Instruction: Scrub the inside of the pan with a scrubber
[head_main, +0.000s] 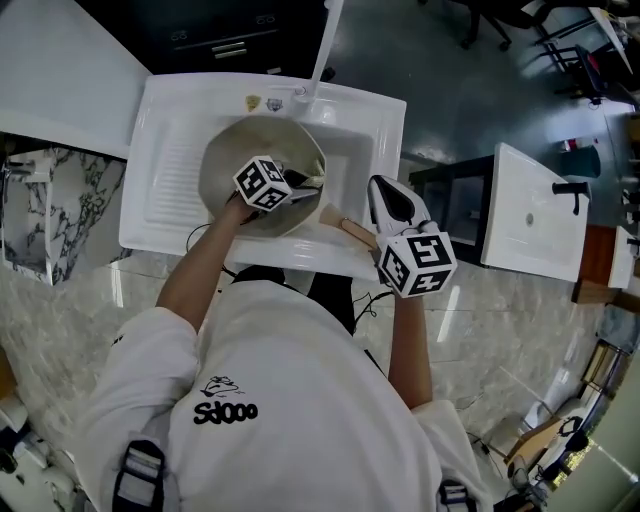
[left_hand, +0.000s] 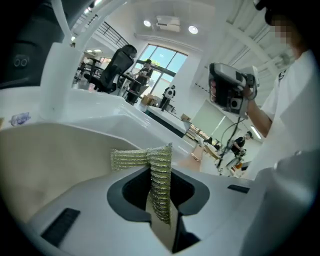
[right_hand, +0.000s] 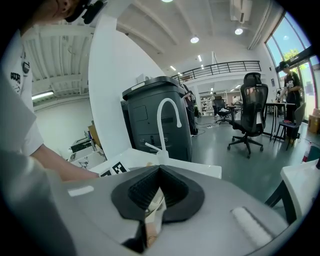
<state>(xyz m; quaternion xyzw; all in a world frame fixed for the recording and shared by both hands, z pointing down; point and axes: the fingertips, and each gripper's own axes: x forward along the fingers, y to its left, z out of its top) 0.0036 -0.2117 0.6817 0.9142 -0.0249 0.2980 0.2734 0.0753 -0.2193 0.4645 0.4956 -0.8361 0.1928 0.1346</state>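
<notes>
A round pan (head_main: 245, 150) with a pale inside sits tilted in the white sink (head_main: 372, 128). My left gripper (head_main: 298, 186) reaches into the pan, shut on a gold-green mesh scrubber (left_hand: 159, 186) that sticks out past its tips against the pan's inner wall (left_hand: 50, 160). At the sink's front edge my right gripper (head_main: 378, 205) is shut on the pan's wooden handle (head_main: 347, 229). In the right gripper view a strip of that handle (right_hand: 152, 212) shows between the closed jaws. The left gripper view shows the right gripper (left_hand: 231, 93) raised at the upper right.
A white faucet (head_main: 322, 50) arches over the sink's far rim, and its ribbed drainboard (head_main: 170, 185) lies to the left. A second white basin (head_main: 535, 215) stands at the right. Marble-patterned floor surrounds the sink unit.
</notes>
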